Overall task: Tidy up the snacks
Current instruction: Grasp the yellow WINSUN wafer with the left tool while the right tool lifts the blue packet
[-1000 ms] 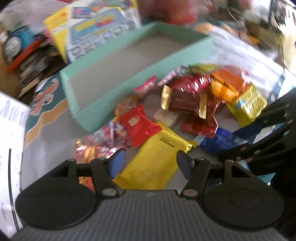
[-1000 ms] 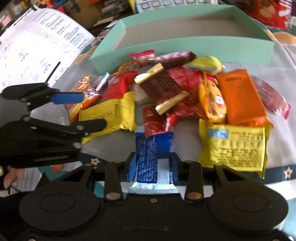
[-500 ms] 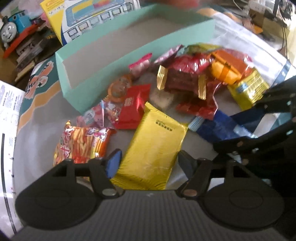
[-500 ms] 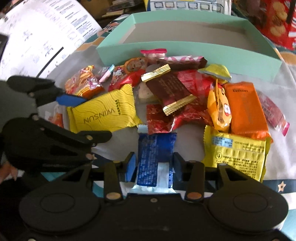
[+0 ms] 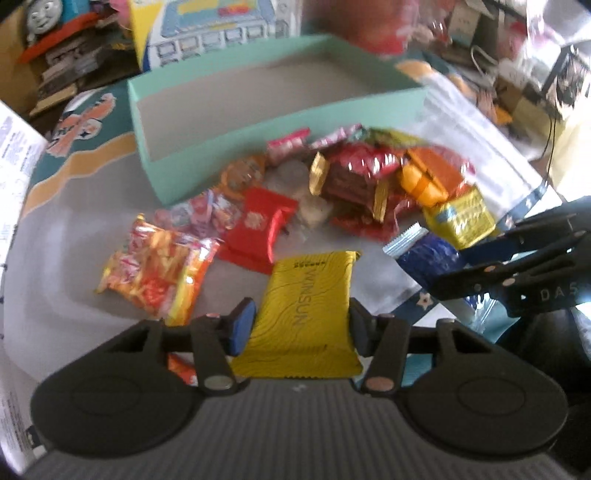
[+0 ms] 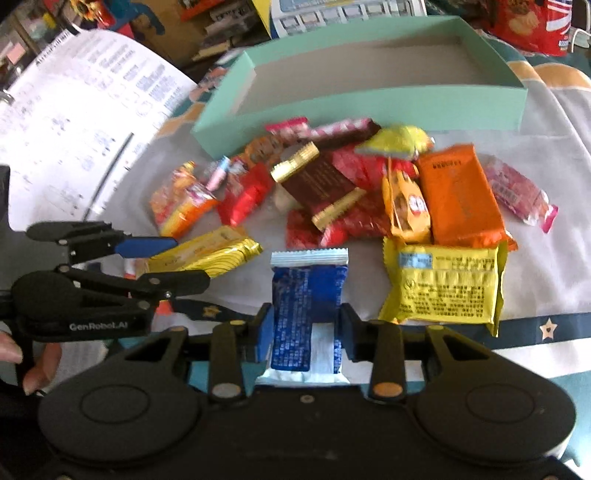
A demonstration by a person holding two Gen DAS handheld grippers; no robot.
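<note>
My left gripper [image 5: 301, 328] is shut on a yellow WINSUN snack pack [image 5: 306, 314], lifted slightly; it shows in the right wrist view [image 6: 207, 254] too. My right gripper [image 6: 304, 332] is shut on a blue snack pack [image 6: 306, 306], also seen in the left wrist view [image 5: 428, 258]. A pile of snacks lies on the cloth: a brown and gold bar [image 6: 317, 184], an orange pack [image 6: 458, 192], a yellow pack [image 6: 443, 284], a red pack [image 5: 258, 229]. An empty mint-green box [image 6: 369, 99] stands behind the pile.
A white printed sheet [image 6: 74, 122] lies at the left. A toy box [image 5: 207, 29] and clutter stand behind the green box. An orange-red chip bag [image 5: 155, 269] lies left of my left gripper. A pink wrapper [image 6: 517, 195] lies at the far right.
My left gripper has closed on the yellow pack and raised it. My right gripper stays shut on the blue pack and has pulled it slightly away from the pile.
</note>
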